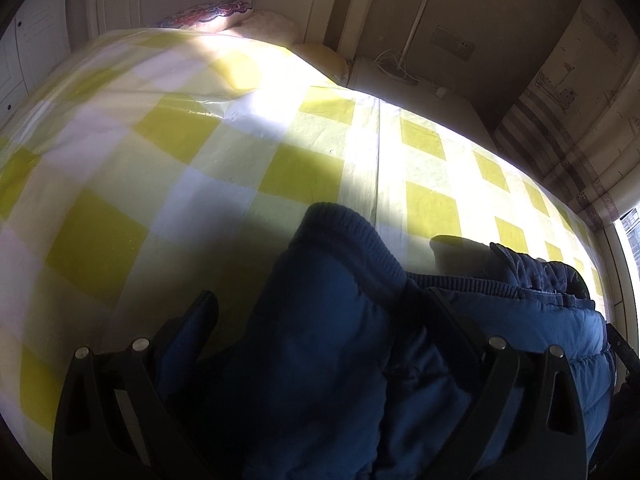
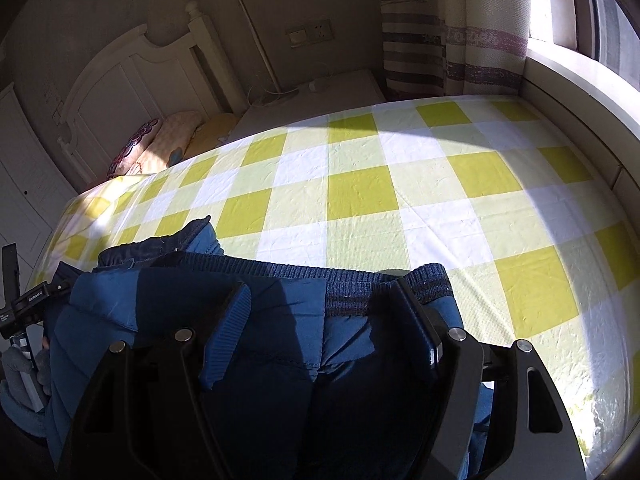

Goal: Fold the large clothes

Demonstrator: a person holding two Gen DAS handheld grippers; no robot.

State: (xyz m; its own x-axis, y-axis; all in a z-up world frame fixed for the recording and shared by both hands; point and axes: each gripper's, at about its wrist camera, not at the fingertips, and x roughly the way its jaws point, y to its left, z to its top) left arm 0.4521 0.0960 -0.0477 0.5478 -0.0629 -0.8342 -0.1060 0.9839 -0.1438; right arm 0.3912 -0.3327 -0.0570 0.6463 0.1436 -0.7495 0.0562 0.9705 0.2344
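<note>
The left hand-held gripper (image 1: pixel 320 312) stands wide, its fingers on either side of a thick fold of the blue padded jacket (image 1: pixel 320 360); whether the pads press it I cannot tell; the ribbed hem (image 1: pixel 360 236) rises toward 12 o'clock. The right hand-held gripper (image 2: pixel 324 300) likewise straddles the jacket (image 2: pixel 272 344), jaws about two-thirds apart, fabric bunched between them; grip uncertain. The jacket lies at the near edge of the bed (image 2: pixel 360 192), at 6 o'clock; pillows (image 2: pixel 160 148) sit at 10 o'clock by the headboard (image 2: pixel 132 76); a curtain (image 2: pixel 452 32) hangs at 1 o'clock.
</note>
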